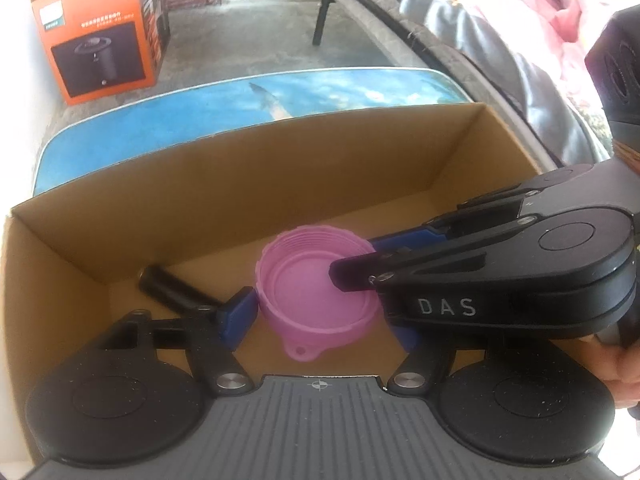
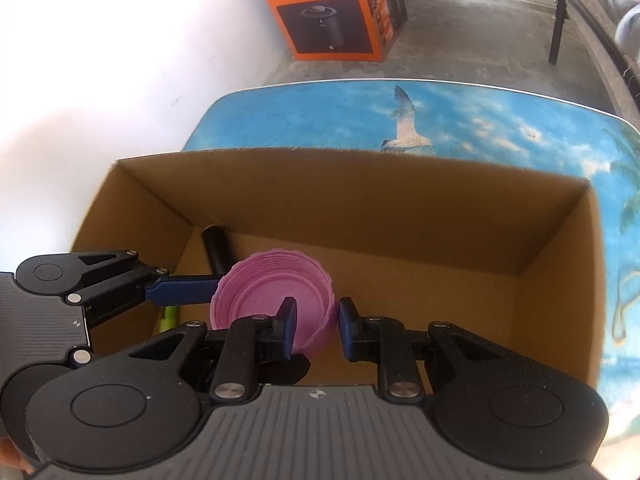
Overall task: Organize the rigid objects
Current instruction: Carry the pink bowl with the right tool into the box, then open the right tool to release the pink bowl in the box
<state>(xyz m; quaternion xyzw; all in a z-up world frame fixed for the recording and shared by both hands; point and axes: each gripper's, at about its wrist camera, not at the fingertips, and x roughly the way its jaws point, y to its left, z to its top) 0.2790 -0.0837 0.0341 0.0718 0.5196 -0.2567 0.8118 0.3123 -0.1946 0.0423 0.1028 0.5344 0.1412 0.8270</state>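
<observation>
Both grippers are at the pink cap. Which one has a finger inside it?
The right gripper: it pinches the wall of the pink cap, one finger inside, one outside. The left gripper straddles the whole cap from outside.

Pink ribbed cap (image 1: pixel 316 300), brown cardboard box (image 1: pixel 280 168), blue seagull-print table (image 2: pixel 440 120), orange carton (image 2: pixel 332 8)

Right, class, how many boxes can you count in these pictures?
2. An open brown box sits on the blue table; an orange box stands on the floor beyond it, by the white wall. More may lie outside the view.
</observation>
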